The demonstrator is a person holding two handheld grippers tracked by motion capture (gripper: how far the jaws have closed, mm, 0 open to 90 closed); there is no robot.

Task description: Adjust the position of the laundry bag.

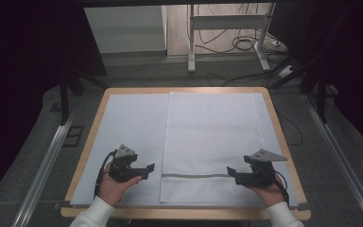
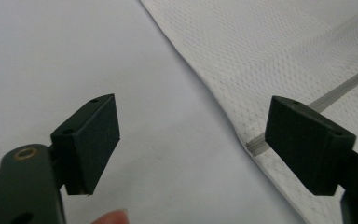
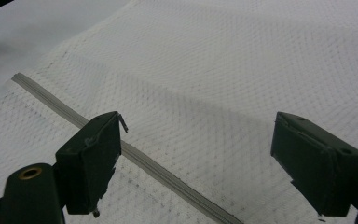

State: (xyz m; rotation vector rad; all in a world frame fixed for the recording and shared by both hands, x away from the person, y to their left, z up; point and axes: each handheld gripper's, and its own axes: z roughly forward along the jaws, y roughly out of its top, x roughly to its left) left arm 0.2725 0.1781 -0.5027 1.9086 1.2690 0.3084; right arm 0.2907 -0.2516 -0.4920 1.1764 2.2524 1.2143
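A white mesh laundry bag [image 1: 210,142] lies flat on the table, long side running away from me, with a grey zipper [image 1: 194,176] across its near end. My left gripper [image 1: 149,170] hovers open just left of the bag's near left edge. In the left gripper view the bag's edge [image 2: 242,126] and the zipper end [image 2: 256,145] lie between the spread jaws. My right gripper [image 1: 229,173] is open over the bag's near right part, at the zipper's right end. The right gripper view has the mesh [image 3: 223,84] and the zipper [image 3: 144,161] under the open jaws.
A pale sheet [image 1: 127,127] covers the wooden table [image 1: 94,127]. Metal rails run along the floor on both sides. A desk frame [image 1: 227,38] and cables stand beyond the far edge. A fingertip [image 2: 112,217] peeks in at the bottom of the left gripper view.
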